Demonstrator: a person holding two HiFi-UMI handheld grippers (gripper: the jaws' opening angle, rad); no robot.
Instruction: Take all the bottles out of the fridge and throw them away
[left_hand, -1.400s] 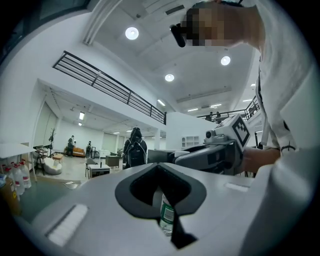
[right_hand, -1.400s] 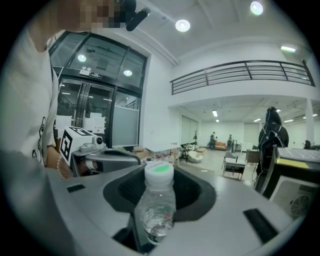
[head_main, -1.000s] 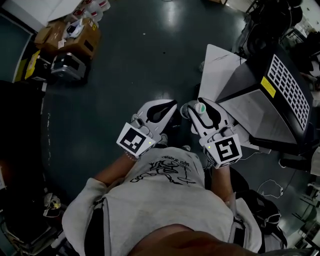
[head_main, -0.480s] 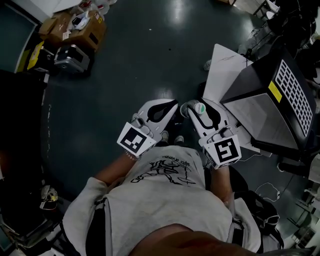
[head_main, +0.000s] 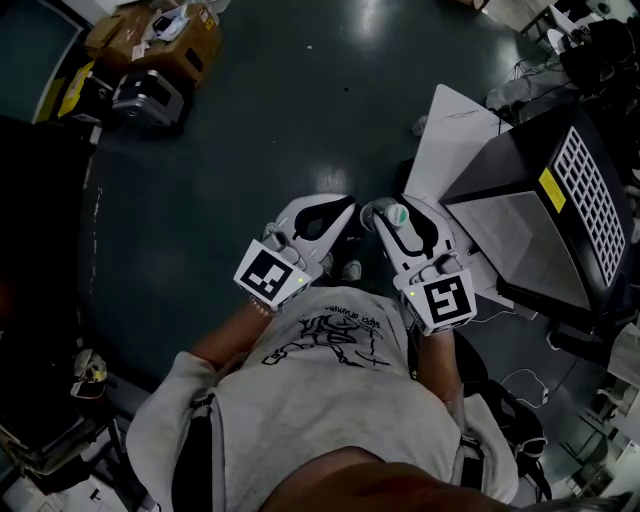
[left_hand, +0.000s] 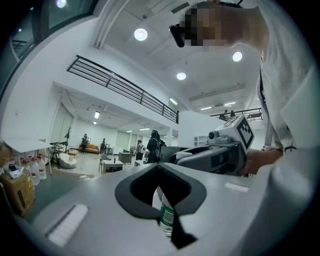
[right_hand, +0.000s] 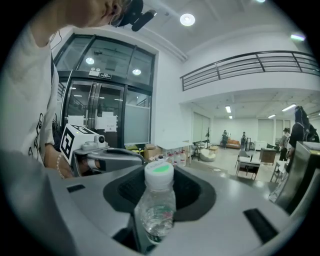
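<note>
The floor (head_main: 250, 120) was dark and glossy, with cardboard boxes (head_main: 160, 40) at one side. The hall had white walls (right_hand: 170, 100), round ceiling lamps (left_hand: 140, 34) (all lit), a railed balcony (left_hand: 125, 89), glass doors (right_hand: 100, 117) and an orange sofa (left_hand: 91, 148) far back.

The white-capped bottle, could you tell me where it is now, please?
The bottle is gripped in the right claw, centre of the right gripper view; in the head view, it sits just right of the left claw.
</note>
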